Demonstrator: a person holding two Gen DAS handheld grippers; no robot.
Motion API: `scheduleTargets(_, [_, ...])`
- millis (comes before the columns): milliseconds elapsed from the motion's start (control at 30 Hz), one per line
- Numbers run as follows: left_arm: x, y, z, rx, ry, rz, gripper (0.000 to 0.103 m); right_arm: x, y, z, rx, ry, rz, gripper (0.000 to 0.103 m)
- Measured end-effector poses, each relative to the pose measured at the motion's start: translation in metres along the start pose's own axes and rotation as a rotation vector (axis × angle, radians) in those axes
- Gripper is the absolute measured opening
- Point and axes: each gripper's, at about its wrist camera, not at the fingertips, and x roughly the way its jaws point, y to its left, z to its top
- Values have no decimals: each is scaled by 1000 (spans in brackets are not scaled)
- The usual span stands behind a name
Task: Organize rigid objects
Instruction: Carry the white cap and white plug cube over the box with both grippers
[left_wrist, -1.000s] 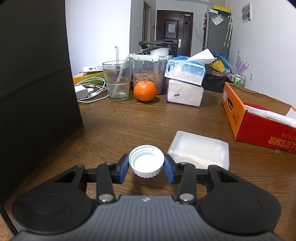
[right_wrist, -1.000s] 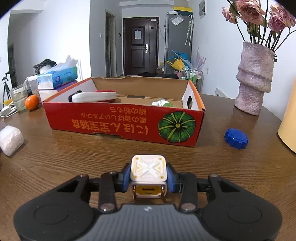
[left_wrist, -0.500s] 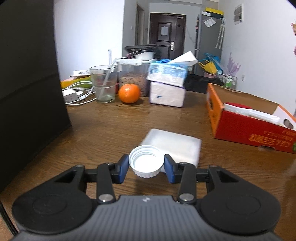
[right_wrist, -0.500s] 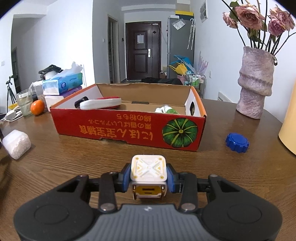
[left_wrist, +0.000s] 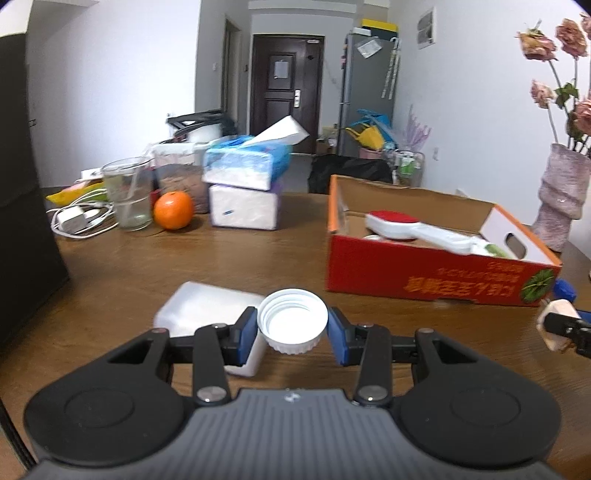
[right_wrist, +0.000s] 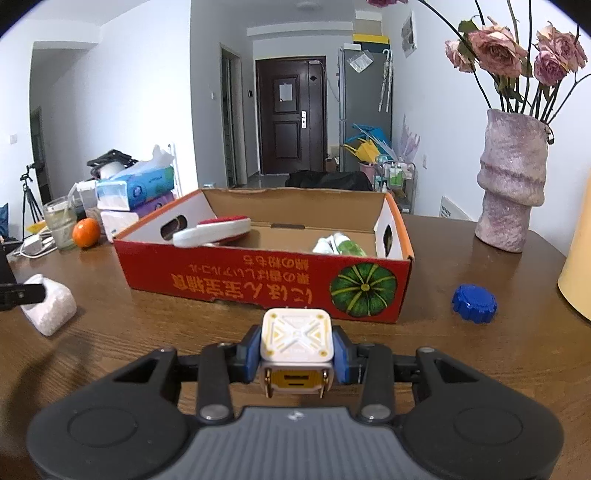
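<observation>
Over the bench (right_wrist: 461, 369) my left hand-held gripper (left_wrist: 291, 332) pinches a cap (left_wrist: 292, 320), my right (right_wrist: 297, 355) a cube (right_wrist: 297, 339); the box (right_wrist: 258, 284) holds little, and a blue cap (right_wrist: 474, 298) waits.

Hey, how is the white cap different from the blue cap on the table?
The white cap is held between the left tool's pads, above the table; the blue cap lies free on the wooden table, right of the red box. The white cap shows its hollow, threaded inside; the blue cap shows its closed top and knobbly rim. Both are round screw caps.
</observation>
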Motion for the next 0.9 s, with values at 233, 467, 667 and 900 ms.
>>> scheduleTargets(233, [2,-28,11,12,-15,-36,42,-5,2,9,-2,-30,13,38])
scheduleTargets(467, [5,-58,27,20,-45,-84,42,-6,3,18,4,-54,23,38])
scheduleTargets(667, [15,-79,35,10,-62,-109,42,-5,3,28,9,-84,25,38])
scheduleTargets(900, [29,-97,48,4,-90,-113,42,1,-2,43,28,-121,26,38])
